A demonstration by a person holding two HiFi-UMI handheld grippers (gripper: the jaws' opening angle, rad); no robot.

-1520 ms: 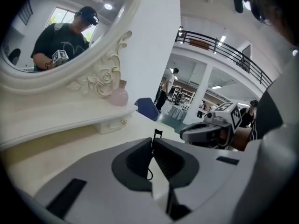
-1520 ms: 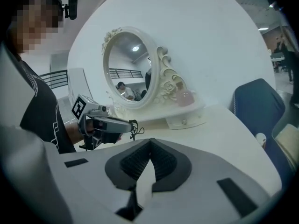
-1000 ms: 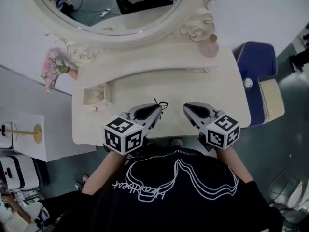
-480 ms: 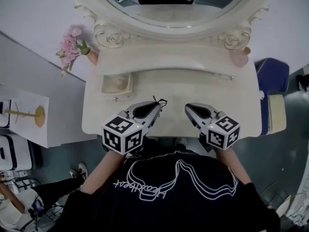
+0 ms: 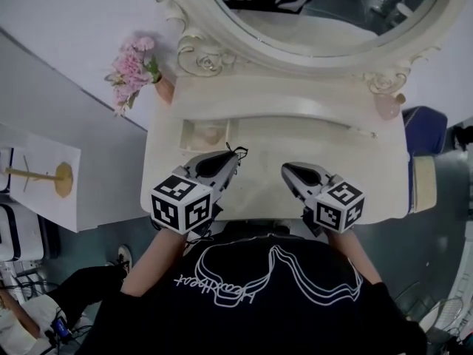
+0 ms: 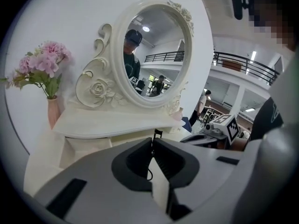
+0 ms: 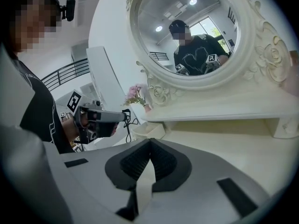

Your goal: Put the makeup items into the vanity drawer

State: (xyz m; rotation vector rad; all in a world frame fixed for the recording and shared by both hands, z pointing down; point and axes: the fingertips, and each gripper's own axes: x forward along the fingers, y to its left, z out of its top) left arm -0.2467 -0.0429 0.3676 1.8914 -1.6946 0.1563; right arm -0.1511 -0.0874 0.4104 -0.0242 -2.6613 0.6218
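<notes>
A cream vanity table [image 5: 332, 146] stands under an oval mirror [image 5: 325, 13]. Its small drawer [image 5: 194, 134] is pulled out at the left, with something pale inside. My left gripper [image 5: 235, 154] hovers just in front of that drawer, and its jaws are shut on a thin black cord-like item [image 6: 154, 134] that sticks out at the tips. My right gripper [image 5: 284, 167] is beside it over the tabletop, shut and empty. The right gripper view shows the left gripper [image 7: 122, 117] with the black cord dangling, and the drawer [image 7: 148, 130] behind it. A pink bottle [image 5: 387, 108] stands at the shelf's right end.
Pink flowers [image 5: 133, 69] in a vase stand on the vanity's left end. A blue stool [image 5: 423, 124] is at the right. A white side table [image 5: 37, 183] with a gold stand is at the left. A person's legs [image 5: 81, 287] are on the floor lower left.
The vanity has slid rightward in the head view as I moved left along it. Both grippers kept their pose and stayed shut. The open drawer now lies just ahead of the left gripper.
</notes>
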